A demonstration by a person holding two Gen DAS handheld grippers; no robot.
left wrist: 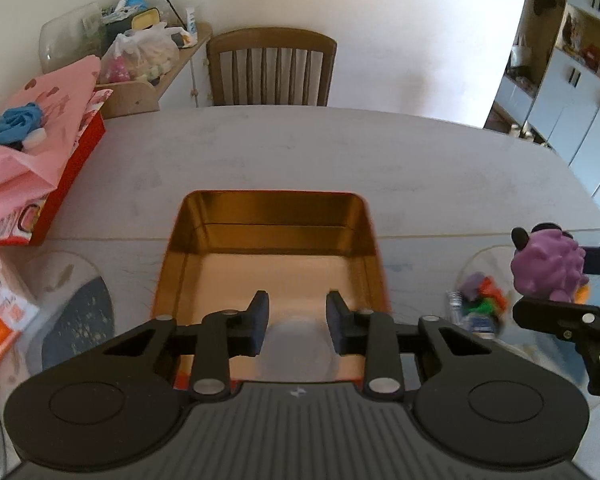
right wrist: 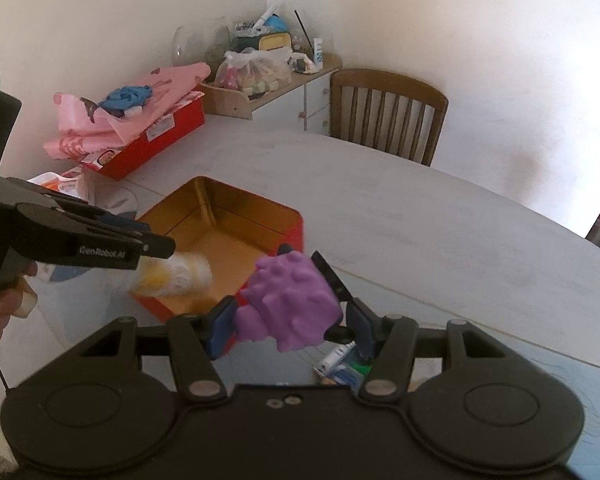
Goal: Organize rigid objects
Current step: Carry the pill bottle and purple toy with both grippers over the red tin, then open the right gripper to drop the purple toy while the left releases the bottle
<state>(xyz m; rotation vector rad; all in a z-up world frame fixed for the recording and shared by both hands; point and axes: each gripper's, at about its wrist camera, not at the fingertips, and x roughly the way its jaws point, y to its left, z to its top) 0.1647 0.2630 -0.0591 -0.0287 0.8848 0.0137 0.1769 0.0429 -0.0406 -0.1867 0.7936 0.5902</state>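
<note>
While our right claw (right wrist: 286, 330) grips one knobbly purple toy (right wrist: 290, 304) just beside the single orange tin (right wrist: 236, 220) on the table (right wrist: 440, 240), our left claw (left wrist: 297, 322) holds one pale translucent container (right wrist: 176, 278) over that tin.

L tongs (left wrist: 297, 322) sat level, fingers parted w/ a pale blurred item between, contact unclear. R tongs (right wrist: 290, 326) were clamped on a purple toy (right wrist: 292, 304). Bare hand (right wrist: 4, 304) gripped L handle.
</note>
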